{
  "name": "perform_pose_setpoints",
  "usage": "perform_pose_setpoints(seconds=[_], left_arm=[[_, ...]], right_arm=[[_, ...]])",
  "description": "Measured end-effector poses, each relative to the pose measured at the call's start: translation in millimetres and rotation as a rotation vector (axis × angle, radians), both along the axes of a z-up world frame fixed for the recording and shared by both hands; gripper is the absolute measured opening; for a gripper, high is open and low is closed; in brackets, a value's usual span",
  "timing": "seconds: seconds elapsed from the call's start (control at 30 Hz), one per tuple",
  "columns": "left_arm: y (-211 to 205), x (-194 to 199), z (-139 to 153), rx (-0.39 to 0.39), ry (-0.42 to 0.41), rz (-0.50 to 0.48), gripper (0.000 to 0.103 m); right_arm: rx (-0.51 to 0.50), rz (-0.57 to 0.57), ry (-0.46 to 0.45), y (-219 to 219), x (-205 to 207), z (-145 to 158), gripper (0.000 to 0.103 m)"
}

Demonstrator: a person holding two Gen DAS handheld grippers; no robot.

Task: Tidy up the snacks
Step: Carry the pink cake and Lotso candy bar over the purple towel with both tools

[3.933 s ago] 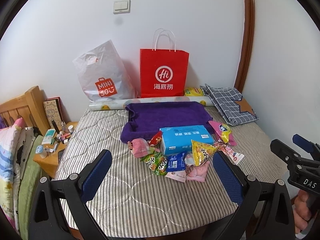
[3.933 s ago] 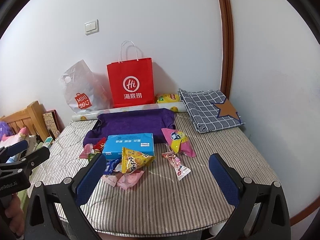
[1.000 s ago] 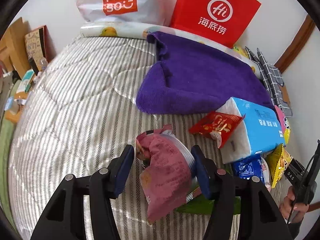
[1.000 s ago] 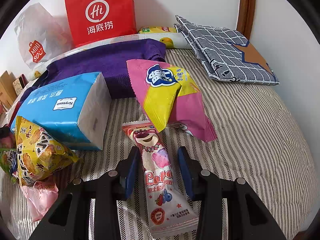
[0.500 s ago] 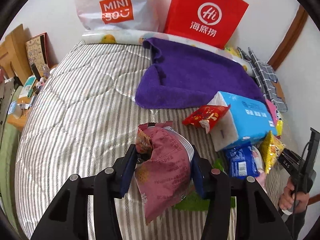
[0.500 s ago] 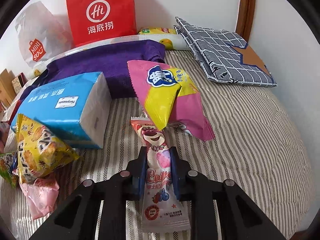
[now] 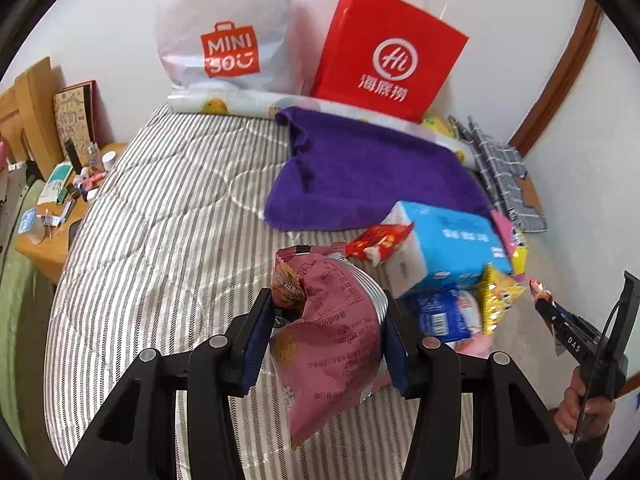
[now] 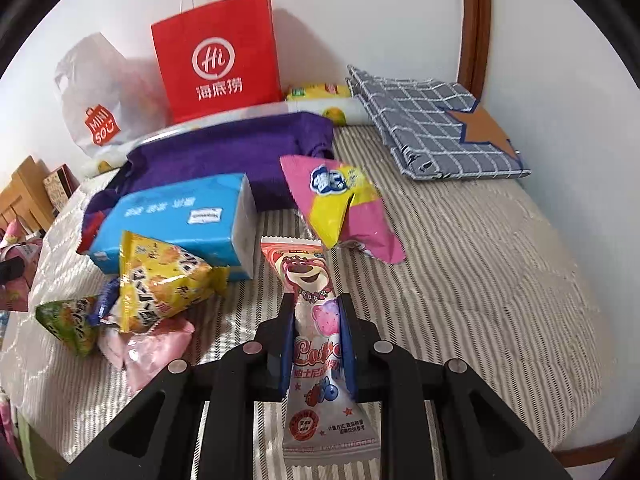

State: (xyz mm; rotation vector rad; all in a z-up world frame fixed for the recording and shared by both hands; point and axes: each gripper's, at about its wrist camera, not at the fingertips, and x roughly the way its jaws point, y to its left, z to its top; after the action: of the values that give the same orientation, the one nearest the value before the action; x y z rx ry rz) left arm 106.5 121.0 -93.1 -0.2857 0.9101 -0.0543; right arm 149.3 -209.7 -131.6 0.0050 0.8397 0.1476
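Both claws have a snack each. Left claw (image 7: 324,336) squeezes a puffy pink snack bag (image 7: 332,332) at its middle, up off the striped bed (image 7: 160,216). Right claw (image 8: 318,344) pinches shut on a long bear candy pack (image 8: 314,320) around its middle, and that one hangs just above the bed too.

These packs look light and soft (mostly air inside, I think). The pink bag is shiny and could slip or crinkle, and the treats inside might crush if squeezed hard. Holding it at the fat middle seems best. The bear pack is thin and floppy, so its ends droop.

More snacks lie by the blue tissue pack (image 8: 176,216), like the yellow bag (image 8: 160,284) and the pink-and-yellow bag (image 8: 340,208).
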Motion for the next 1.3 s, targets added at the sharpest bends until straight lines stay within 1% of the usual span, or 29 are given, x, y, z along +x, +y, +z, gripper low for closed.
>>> perform_pose_setpoints(seconds=[0.13, 0.3, 0.4, 0.67, 0.97, 1.13, 1.3], left_arm=[[-8.6, -1.8, 14.6, -0.002, -0.028, -0.024, 0.050], [-22.8, 5.0, 28.2, -0.036, -0.046, -0.073, 0.050], [-31.5, 12.4, 35.1, -0.038, -0.054, -0.100, 0.050], [-54.7, 36.3, 54.5, -0.042, -0.079, -0.174, 0.050], [-78.8, 65.2, 64.0, -0.044, -0.086, -0.241, 0.050], [-78.6, 83.6, 66.8, -0.050, -0.084, -0.246, 0.050], [-75.6, 102.0, 68.2, -0.029, -0.083, -0.250, 0.050]], right_arm=[[0.015, 0.003, -0.015, 1.3, -5.7, 13.8, 0.019], [0.011, 0.025, -0.051, 9.9, -7.9, 35.8, 0.019], [0.021, 0.035, -0.065, 14.9, -3.0, 49.2, 0.019], [0.036, 0.052, -0.093, 24.4, 18.7, 70.3, 0.019], [0.050, 0.079, -0.116, 36.8, 41.7, 83.4, 0.019], [0.059, 0.073, -0.122, 39.3, 60.3, 88.1, 0.019], [0.060, 0.068, -0.137, 42.8, 82.0, 90.3, 0.019]])
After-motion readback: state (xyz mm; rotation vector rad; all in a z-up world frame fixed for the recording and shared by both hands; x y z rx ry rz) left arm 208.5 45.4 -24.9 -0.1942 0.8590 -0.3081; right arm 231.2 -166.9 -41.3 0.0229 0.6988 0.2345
